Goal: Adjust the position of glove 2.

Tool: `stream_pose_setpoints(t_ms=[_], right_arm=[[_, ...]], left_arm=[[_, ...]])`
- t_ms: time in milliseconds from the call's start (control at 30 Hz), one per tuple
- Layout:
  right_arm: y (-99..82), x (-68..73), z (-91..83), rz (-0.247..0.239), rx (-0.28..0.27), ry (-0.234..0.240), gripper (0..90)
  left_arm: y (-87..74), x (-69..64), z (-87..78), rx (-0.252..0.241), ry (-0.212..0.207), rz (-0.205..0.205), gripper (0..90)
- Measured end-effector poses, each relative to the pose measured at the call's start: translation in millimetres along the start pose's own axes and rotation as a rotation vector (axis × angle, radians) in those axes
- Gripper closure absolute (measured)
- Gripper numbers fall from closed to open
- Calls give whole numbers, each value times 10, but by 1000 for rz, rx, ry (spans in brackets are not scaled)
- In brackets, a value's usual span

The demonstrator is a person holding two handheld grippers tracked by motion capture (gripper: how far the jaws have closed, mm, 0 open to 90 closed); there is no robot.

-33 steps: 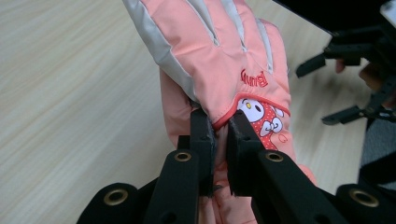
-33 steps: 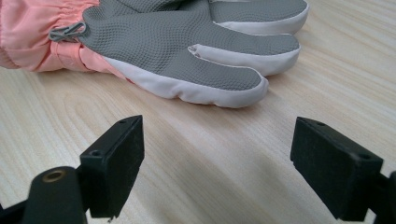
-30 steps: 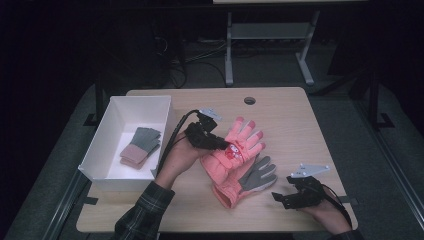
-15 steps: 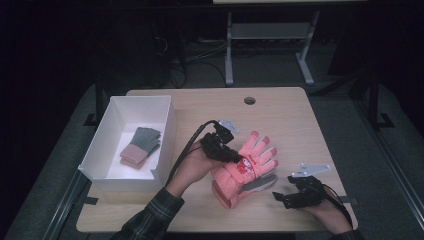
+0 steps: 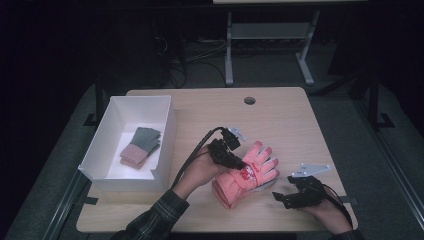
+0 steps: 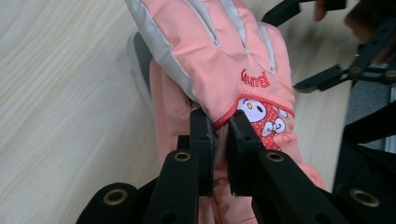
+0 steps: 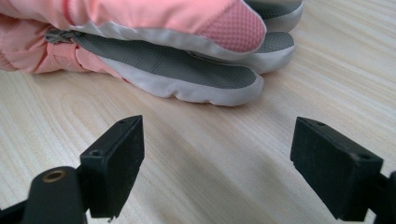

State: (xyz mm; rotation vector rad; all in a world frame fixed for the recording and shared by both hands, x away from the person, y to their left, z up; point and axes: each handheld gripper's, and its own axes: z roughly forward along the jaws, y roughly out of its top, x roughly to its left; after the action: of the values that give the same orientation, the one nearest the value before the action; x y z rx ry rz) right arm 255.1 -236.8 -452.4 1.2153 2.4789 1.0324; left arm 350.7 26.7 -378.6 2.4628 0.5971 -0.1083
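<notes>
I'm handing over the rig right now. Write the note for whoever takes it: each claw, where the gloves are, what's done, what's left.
Left claw: shut on the pink glove, pinching a fold of fabric at its red-trimmed seam.
Right claw: open, holding nothing, low over the table beside the gloves.
Gloves: the pink glove lies on top of its partner, the grey-palmed glove, at the table's front right.
White box, at the left: one folded pair of small gloves inside.
Done: the pink pair is stacked.
Left, probably: carry that pair into the box, perhaps with the right claw helping.
</notes>
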Motion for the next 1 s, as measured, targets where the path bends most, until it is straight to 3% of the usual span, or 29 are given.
stream_pose_setpoints(t_ms=[133,300,467,600,700,867,900,1000], right_arm=[[0,2,-3,1,-2,0,174],[4,5,-7,8,-2,1,173],[27,25,-48,26,-17,20,157],[62,67,-162,42,-86,13,365],[110,100,-237,42,-141,25,556],[185,165,-247,30,-174,43,862],[204,177,-245,29,-180,54,900],[279,219,-213,4,-193,86,900]], left_arm=[[-17,14,95,12,-4,4,808],[-52,17,144,8,23,3,760],[-62,18,102,-23,41,-5,602],[-62,4,73,-48,43,1,463],[-54,-21,36,-64,34,17,416],[-39,-49,-65,-91,32,38,352],[-41,-53,-89,-103,33,35,347],[-65,-27,-166,-128,32,30,296]])
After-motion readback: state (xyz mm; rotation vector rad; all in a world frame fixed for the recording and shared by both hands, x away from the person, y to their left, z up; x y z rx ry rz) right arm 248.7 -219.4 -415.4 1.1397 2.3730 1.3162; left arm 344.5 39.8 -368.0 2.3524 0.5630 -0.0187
